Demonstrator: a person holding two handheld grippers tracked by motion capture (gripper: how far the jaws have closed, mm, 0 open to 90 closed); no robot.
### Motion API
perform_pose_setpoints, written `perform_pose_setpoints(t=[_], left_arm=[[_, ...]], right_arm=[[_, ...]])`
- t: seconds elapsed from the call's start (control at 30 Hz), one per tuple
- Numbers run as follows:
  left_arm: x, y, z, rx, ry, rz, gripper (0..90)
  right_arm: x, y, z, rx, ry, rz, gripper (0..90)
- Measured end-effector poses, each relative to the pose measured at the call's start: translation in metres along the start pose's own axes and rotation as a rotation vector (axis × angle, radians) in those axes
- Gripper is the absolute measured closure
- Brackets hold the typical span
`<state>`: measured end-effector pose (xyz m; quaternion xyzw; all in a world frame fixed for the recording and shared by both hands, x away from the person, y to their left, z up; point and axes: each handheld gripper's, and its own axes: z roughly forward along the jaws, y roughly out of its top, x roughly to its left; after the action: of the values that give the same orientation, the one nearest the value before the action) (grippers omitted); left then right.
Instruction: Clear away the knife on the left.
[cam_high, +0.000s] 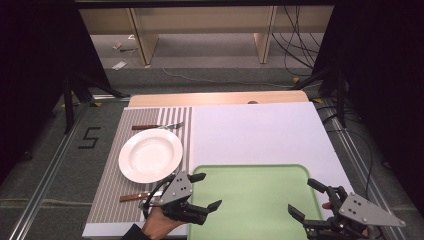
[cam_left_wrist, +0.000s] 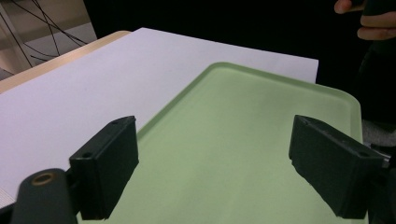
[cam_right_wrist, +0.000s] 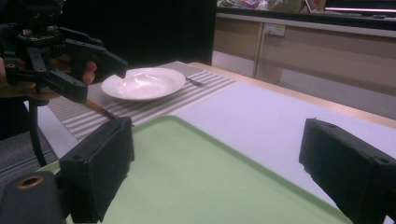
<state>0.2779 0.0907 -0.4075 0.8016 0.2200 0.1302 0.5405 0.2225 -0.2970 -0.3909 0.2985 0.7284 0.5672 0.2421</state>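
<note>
An empty green tray (cam_high: 250, 200) lies at the near edge of the white board (cam_high: 255, 132). My left gripper (cam_high: 210, 190) hovers open over the tray's left rim, with nothing between its jaws. My right gripper (cam_high: 301, 196) is open above the tray's right part, also holding nothing. The left gripper view looks across the bare tray (cam_left_wrist: 261, 140) between its own spread jaws (cam_left_wrist: 219, 163). In the right gripper view the tray (cam_right_wrist: 196, 177) runs toward the left gripper (cam_right_wrist: 95, 70), and beyond it sits a white plate (cam_right_wrist: 144, 84).
A striped placemat (cam_high: 107, 195) at the left carries the white plate (cam_high: 150, 155), a fork (cam_high: 157, 126) beyond it and a knife (cam_high: 137, 196) on its near side. Black stands and cables flank the table. A wooden table edge (cam_high: 215, 97) runs behind the board.
</note>
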Motion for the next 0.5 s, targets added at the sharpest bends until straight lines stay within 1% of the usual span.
perform_pose_setpoints(t=[0.03,0.1,0.17,0.2,0.23,0.33,0.37,0.4,0.47,0.5], left_arm=[[0.000,0.000,0.000,0.000,0.000,0.000,15.6],[0.001,0.001,0.000,0.022,0.000,0.015,15.6],[0.002,0.003,-0.001,0.042,-0.006,0.015,15.6],[0.003,0.004,-0.002,0.061,-0.003,0.018,15.6],[0.003,0.004,-0.002,0.061,-0.003,0.018,15.6],[0.006,0.006,-0.003,0.101,0.002,0.018,15.7],[0.008,0.007,-0.004,0.128,0.008,0.035,15.8],[0.009,0.006,-0.004,0.145,0.010,0.044,15.9],[0.011,0.005,-0.004,0.186,0.027,0.067,15.9],[0.013,0.005,-0.004,0.212,0.023,0.068,15.9]], right_arm=[[0.000,0.000,0.000,0.000,0.000,0.000,11.2],[0.000,0.000,0.000,-0.001,0.000,0.000,11.3],[-0.001,0.000,0.000,-0.004,-0.001,0.005,11.3],[-0.001,0.000,0.000,0.000,-0.004,0.005,11.3],[-0.001,0.000,0.000,0.000,-0.004,0.005,11.3],[-0.001,0.000,0.000,-0.003,-0.003,0.008,11.4],[-0.001,0.000,0.000,0.000,-0.003,0.009,11.4],[-0.001,0.000,0.000,0.000,-0.002,0.009,11.4],[-0.001,0.000,0.000,0.002,-0.002,0.008,11.4],[-0.001,0.000,0.000,0.001,-0.003,0.007,11.4]])
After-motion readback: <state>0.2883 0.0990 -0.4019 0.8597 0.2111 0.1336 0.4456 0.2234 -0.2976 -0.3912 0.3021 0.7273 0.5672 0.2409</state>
